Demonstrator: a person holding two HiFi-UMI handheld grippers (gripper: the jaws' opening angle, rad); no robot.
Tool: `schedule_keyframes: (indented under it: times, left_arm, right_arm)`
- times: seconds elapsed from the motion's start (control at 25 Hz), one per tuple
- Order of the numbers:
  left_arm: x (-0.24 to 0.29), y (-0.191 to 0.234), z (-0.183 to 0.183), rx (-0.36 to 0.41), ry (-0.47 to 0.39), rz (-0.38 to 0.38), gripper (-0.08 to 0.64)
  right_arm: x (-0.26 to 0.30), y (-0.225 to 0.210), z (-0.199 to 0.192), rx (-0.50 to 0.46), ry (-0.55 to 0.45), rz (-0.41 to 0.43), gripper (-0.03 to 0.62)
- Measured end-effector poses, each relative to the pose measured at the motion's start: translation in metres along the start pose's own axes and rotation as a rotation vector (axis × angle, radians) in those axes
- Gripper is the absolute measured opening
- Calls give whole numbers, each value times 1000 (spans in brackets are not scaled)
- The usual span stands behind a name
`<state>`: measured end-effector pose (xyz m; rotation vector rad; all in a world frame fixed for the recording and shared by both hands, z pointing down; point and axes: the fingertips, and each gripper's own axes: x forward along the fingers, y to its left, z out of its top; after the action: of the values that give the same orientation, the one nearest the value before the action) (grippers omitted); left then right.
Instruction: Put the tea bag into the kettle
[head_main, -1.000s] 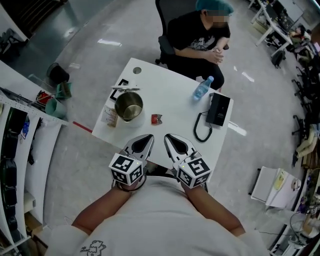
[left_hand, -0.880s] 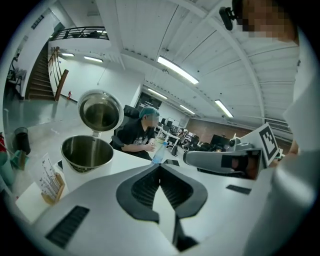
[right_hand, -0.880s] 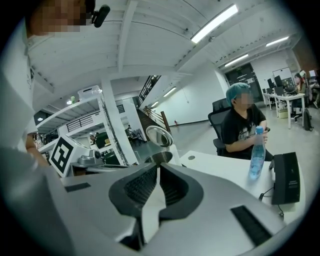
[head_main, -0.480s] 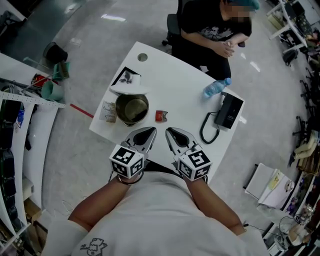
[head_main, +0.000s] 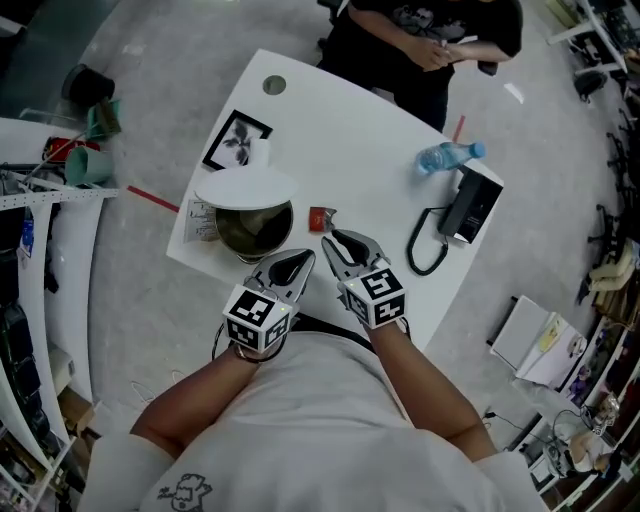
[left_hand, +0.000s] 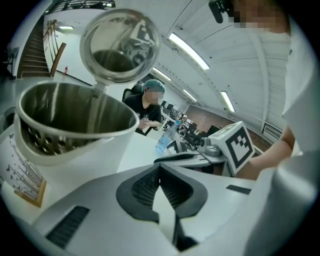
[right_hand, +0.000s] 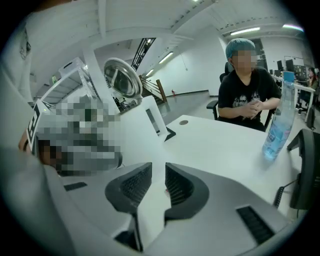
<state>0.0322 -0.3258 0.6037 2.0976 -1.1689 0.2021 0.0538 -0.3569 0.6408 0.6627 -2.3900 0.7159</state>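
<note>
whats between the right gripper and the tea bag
Only bare table separates the right gripper from the tea bag, in the head view. Its jaws have just been opening, nothing between them.

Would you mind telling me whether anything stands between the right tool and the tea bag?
Nothing visible does: the right tool, its jaws just opening and empty, points at the tea bag across the table. The kettle, lid up, stands beside the bag.
</note>
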Motion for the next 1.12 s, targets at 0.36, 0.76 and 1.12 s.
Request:
schedule_keyframes:
  times: [0.36,0.76,1.12]
  left_arm:
    - [24,13,-28,-39,80,-12,9]
    - [34,21,-56,-78,143,-21,9]
    - [37,27,-70,-135,179,-27,8]
  right_arm:
    - [38,-29,-31,43,106,-30,132]
    - [65,-49,-54,64,180,-75,184]
    - [84,-52,-68,48,240,-102,196]
